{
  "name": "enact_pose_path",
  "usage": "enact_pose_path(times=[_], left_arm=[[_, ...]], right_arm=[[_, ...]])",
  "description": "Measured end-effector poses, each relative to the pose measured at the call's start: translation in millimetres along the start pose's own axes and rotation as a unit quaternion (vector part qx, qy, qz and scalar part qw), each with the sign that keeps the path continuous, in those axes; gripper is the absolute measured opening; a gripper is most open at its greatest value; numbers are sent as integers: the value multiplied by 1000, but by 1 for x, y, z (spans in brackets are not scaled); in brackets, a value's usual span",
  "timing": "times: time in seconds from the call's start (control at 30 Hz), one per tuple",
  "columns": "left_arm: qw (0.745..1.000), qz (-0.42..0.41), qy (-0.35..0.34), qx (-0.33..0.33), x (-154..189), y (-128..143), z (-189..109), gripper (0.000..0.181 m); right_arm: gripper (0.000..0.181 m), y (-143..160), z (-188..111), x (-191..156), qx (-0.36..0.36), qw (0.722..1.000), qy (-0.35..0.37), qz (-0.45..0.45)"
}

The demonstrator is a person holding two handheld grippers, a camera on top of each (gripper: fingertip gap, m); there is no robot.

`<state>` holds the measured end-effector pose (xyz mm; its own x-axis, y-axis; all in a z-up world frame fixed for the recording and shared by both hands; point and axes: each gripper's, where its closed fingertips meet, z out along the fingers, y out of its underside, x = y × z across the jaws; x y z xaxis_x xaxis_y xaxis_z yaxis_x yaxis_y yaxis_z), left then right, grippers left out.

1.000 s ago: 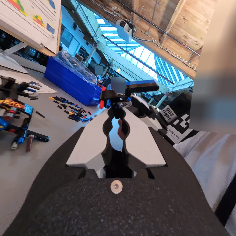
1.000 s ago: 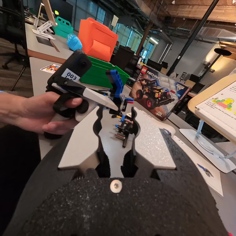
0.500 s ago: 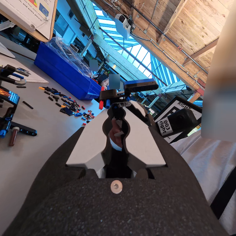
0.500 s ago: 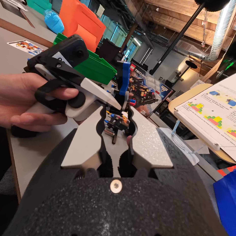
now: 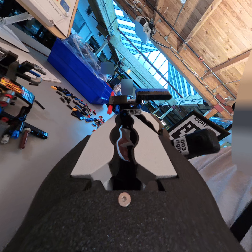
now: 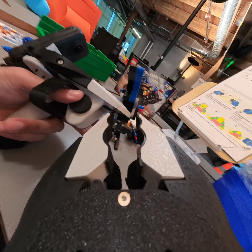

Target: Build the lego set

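My left gripper (image 5: 125, 115) is shut on a small black and blue lego sub-assembly (image 5: 137, 99) with red and blue pins, held in the air above the table. In the right wrist view a hand holds that left gripper (image 6: 126, 113), coming in from the left, and the sub-assembly (image 6: 135, 87) stands upright at its tips. My right gripper (image 6: 124, 118) is open, its fingertips on either side of the sub-assembly's lower end; I see no contact. It also shows in the left wrist view (image 5: 148, 122). A partly built truck chassis (image 5: 16, 109) lies on the table (image 5: 57, 136).
Several loose lego pieces (image 5: 79, 103) lie by a blue bin (image 5: 76, 76). An instruction board on a stand (image 6: 218, 115) is at the right, the set's box (image 6: 154, 92) behind, green (image 6: 95, 61) and orange (image 6: 73, 17) bins beyond. The chassis (image 6: 122, 130) lies below my grippers.
My right gripper has closed in on the held sub-assembly, its fingertips now around the lower end. The left gripper has turned the sub-assembly more upright and kept its hold.
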<state>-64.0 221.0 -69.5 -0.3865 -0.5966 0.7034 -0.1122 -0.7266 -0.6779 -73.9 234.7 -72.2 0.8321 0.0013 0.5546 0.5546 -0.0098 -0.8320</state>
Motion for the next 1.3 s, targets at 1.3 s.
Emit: enact_pose_path(times=[1.3], left_arm=[[975,80,158,-133,45,30,-5,6]], right_arm=[[9,-29,-38,-9,28,837,-353,418]])
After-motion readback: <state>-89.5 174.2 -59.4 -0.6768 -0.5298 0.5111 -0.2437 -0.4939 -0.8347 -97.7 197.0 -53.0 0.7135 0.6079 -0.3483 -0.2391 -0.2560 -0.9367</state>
